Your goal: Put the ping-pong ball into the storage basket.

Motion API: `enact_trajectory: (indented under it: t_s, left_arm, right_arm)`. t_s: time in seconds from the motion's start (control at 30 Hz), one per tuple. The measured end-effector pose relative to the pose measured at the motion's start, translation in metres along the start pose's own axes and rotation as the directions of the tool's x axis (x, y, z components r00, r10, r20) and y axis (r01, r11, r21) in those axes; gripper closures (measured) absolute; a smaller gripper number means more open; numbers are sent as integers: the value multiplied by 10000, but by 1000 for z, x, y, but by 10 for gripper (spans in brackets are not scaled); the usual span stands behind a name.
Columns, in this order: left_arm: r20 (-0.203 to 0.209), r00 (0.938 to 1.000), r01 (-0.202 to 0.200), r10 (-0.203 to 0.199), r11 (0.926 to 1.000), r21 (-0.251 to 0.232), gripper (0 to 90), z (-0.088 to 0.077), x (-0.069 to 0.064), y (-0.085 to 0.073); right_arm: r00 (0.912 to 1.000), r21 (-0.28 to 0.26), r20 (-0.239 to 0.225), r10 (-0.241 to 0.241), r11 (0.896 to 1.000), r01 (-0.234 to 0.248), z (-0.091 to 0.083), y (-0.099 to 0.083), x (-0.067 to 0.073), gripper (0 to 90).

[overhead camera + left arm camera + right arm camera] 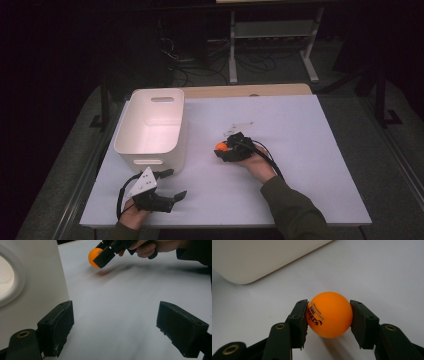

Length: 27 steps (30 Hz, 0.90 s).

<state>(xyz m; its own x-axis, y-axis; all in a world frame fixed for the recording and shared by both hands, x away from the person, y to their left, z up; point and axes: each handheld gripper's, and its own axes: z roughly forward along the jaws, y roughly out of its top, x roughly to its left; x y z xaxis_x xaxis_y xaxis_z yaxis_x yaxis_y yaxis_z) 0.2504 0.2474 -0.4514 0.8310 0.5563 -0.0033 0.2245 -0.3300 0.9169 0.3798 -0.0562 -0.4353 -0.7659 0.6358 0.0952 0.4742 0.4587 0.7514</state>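
An orange ping-pong ball (329, 314) with black print sits between the two black jaws of my right gripper (329, 320), whose pads press on both its sides. In the high view that right gripper (223, 148) is at mid-table with the ball (220, 146) at its tip, just above the white tabletop. The left gripper view catches the same ball (93, 257) far off, held over its shadow. My left gripper (176, 184) rests near the front left, jaws wide apart with nothing between them, beside the white bin (149, 156). Seen from the left gripper (115, 327), bare table lies between its jaws.
The white bin, with its handle cut-out (162, 99), stands at the left, and its wall (32, 290) is close to the left jaw. A small clear item (240, 126) lies behind the right gripper. The white table sheet (310, 165) spreads to the right and front.
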Motion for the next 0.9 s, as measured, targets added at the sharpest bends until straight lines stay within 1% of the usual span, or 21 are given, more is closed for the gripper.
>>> enact_trajectory:
  t_s: [0.3, 0.67, 0.9]
  left_arm:
    - [-4, 10000, -2, 2, 10000, 3, 142, 0, 0, 0]
    - [-3, 10000, -6, 6, 10000, 3, 142, 0, 0, 0]
    - [-4, 10000, -13, 13, 10000, 5, 142, 0, 0, 0]
  right_arm:
    - [9997, 38, -229, -94, 9999, 95, 2, 2, 7, 498]
    - [9983, 148, -494, -325, 9993, 333, 5, 3, 16, 497]
    - [9967, 115, -678, -449, 9989, 458, 6, 4, 22, 498]
